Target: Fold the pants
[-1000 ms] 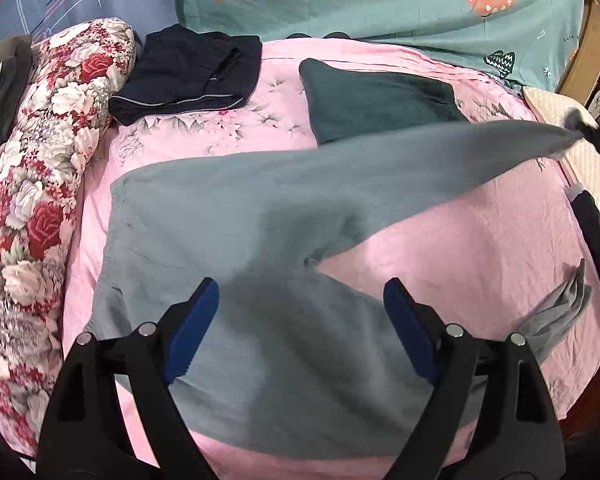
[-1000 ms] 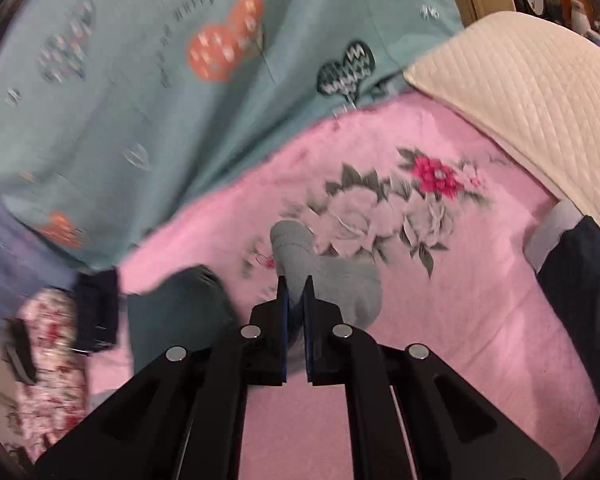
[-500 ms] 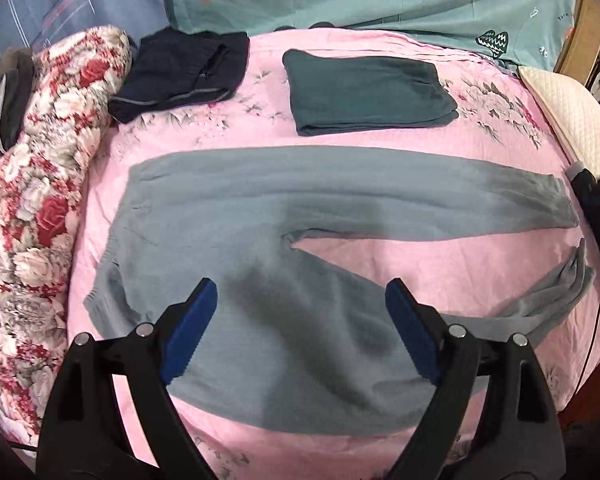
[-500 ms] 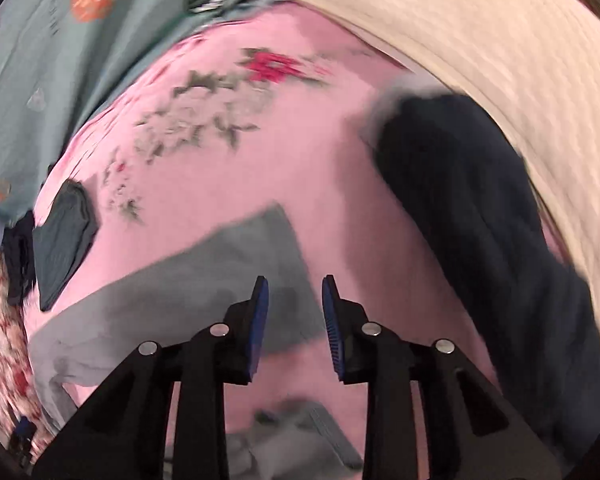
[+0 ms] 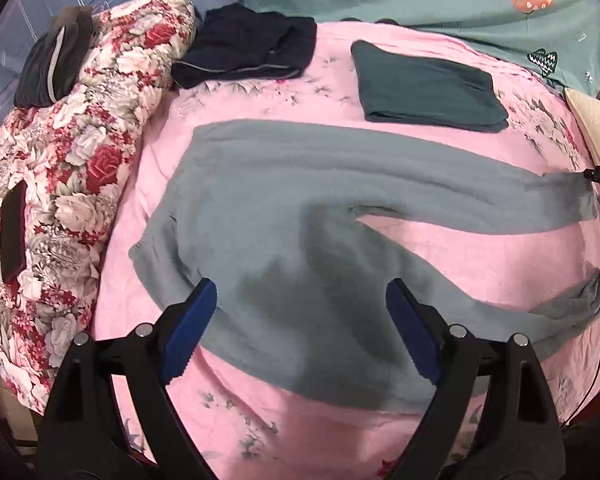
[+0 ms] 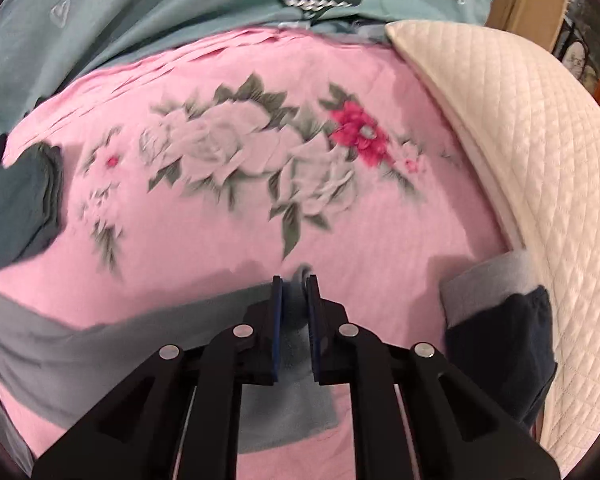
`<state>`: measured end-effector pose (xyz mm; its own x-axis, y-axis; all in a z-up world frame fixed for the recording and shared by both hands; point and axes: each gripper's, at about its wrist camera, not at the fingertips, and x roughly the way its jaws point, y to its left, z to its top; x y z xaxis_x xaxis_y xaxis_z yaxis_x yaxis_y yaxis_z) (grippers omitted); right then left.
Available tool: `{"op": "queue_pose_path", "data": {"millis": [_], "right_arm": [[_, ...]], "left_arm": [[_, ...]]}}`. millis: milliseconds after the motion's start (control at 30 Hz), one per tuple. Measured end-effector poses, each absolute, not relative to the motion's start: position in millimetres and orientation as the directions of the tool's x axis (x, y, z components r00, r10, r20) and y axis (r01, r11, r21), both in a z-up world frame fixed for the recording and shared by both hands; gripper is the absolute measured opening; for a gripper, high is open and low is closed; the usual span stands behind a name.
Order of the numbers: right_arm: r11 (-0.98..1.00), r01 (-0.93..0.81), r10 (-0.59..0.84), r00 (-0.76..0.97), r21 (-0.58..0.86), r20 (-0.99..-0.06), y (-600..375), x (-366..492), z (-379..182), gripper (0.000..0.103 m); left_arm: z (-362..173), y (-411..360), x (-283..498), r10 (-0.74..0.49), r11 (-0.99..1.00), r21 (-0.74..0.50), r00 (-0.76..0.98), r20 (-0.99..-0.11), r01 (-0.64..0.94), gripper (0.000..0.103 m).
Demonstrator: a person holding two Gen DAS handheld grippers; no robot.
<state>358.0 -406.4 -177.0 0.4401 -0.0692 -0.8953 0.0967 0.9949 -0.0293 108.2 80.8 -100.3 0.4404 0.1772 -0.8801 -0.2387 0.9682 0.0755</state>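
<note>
Closing right gripper (image 6: 294,284) brackets a grey pants (image 5: 284,216) cuff on the pink bedsheet (image 5: 440,240). Left gripper (image 5: 300,300) spread wide above the waist; folded teal garment (image 5: 424,88) at 1 o'clock.

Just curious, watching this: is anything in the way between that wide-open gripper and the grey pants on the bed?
Nothing visible. The left gripper hangs open directly over the grey pants, which lie spread on the pink sheet; the folded teal garment sits farther back, clear of them.
</note>
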Motion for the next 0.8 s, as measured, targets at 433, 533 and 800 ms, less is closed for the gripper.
{"op": "queue_pose_path", "data": {"millis": [433,533,800], "right_arm": [[0.950,-0.271,0.231,0.266,0.158,-0.936,-402.6,183.3,-160.0,0.046],[0.955,-0.281,0.173,0.249,0.100,-0.953,-393.9,164.7,-184.4,0.046],[0.948,-0.205,0.304,0.341,0.245,-0.889,-403.9,164.2,-190.5,0.004]], "left_arm": [[-113.7,10.2,126.0,0.053,0.999,0.046,0.453,-0.890,-0.026,0.088],[-111.9,-2.9,124.0,0.053,0.998,0.062,0.458,-0.887,0.005,0.089],[-105.3,-16.7,119.9,0.075,0.995,0.097,0.466,-0.881,0.023,0.090]]}}
